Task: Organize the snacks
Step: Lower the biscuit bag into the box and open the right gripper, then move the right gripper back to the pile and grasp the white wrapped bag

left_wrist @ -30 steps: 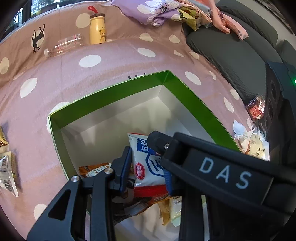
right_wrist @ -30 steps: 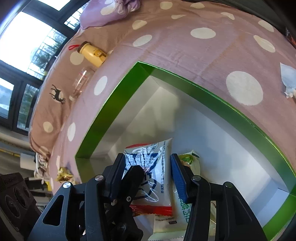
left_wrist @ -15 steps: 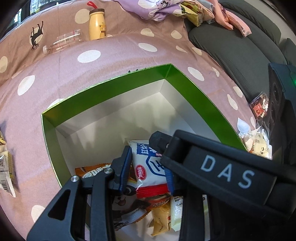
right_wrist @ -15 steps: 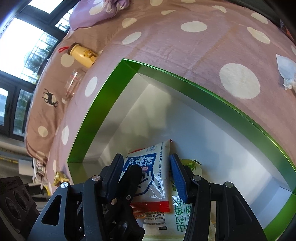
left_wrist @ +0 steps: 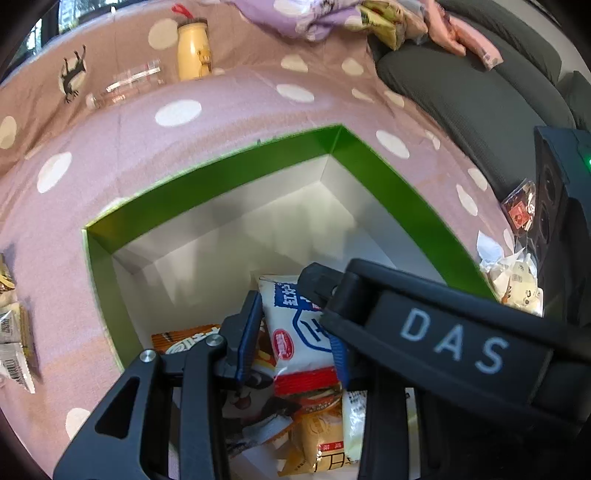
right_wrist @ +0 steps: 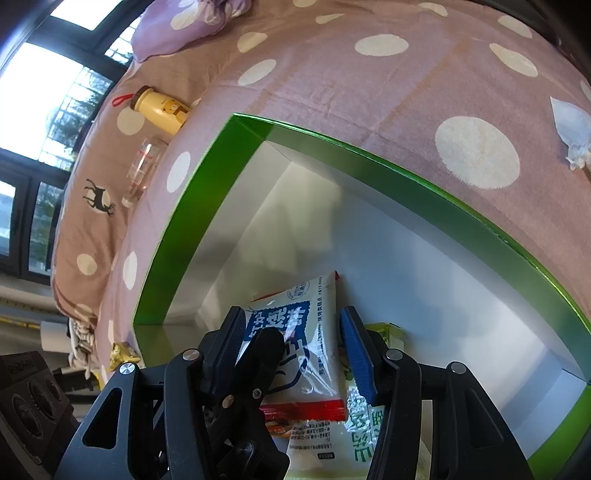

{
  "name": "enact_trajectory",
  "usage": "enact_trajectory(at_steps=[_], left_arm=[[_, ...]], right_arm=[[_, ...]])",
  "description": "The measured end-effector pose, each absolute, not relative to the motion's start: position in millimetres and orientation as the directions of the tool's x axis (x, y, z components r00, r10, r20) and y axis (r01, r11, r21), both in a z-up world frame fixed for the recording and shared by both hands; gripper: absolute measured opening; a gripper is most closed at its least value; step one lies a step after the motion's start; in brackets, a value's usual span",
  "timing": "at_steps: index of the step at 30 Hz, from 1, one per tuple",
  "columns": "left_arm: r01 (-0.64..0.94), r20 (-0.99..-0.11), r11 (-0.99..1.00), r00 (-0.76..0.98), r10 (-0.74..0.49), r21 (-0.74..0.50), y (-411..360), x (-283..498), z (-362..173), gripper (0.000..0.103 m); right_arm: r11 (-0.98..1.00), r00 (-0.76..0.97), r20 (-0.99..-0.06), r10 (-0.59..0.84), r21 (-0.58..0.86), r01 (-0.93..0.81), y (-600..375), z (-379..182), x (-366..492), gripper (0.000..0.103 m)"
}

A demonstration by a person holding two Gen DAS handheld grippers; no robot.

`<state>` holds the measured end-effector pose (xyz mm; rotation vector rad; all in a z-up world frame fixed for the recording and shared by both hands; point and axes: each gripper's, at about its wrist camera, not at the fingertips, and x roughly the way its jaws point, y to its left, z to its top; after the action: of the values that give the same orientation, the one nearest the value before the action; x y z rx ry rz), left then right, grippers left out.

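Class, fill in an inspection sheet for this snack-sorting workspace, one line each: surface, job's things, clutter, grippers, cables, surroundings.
Surface: pink polka-dot cover.
Job's things: green box with white inside, far half bare; white and blue snack packet on top of the other packets at the near end; loose packets outside the box.
Clutter: yellow bottle and clear bottle lying on the cover; crumpled wrappers.
Grippers: left gripper and right gripper both straddle the white and blue packet; whether pads press it is unclear.
Cables: nothing seen.
Surroundings: dark sofa, purple cloth, window.
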<state>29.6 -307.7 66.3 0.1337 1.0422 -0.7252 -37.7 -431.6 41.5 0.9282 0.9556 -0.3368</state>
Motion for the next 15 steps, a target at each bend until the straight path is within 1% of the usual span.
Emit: enact_trajectory(at_steps=[3,5,6,13,14,15], left_arm=[[0.605,-0.805,0.757,0.306,-0.508,-0.248,-304,27,74,0.035],[0.587,-0.796,0.761,0.304,-0.524,-0.277,-297,29,80,0.035],[0.576,-0.791,0.764,0.305,-0.53,-0.29,-293,30,83,0.035],[0.509,-0.763,0.788,0.336,-0.552,-0.345,-257,35,109,0.042],[0.504,-0.759,0.791,0.343,-0.553,-0.348,-252,35,113,0.044],[0.493,-0.754,0.798,0.359,-0.549,-0.346,-244,34,118,0.047]], right_arm=[[0.607,0.584,-0.805,0.103,0.516,0.605,-428,52,-41,0.058],[0.616,0.61,-0.788,0.085,0.523,0.589,-426,60,-44,0.067],[0.622,0.626,-0.776,0.079,0.529,0.578,-425,64,-46,0.068],[0.659,0.677,-0.736,-0.002,0.508,0.554,-416,86,-55,0.069],[0.662,0.683,-0.73,-0.008,0.509,0.551,-416,89,-55,0.07],[0.667,0.694,-0.72,-0.012,0.511,0.542,-414,91,-56,0.074]])
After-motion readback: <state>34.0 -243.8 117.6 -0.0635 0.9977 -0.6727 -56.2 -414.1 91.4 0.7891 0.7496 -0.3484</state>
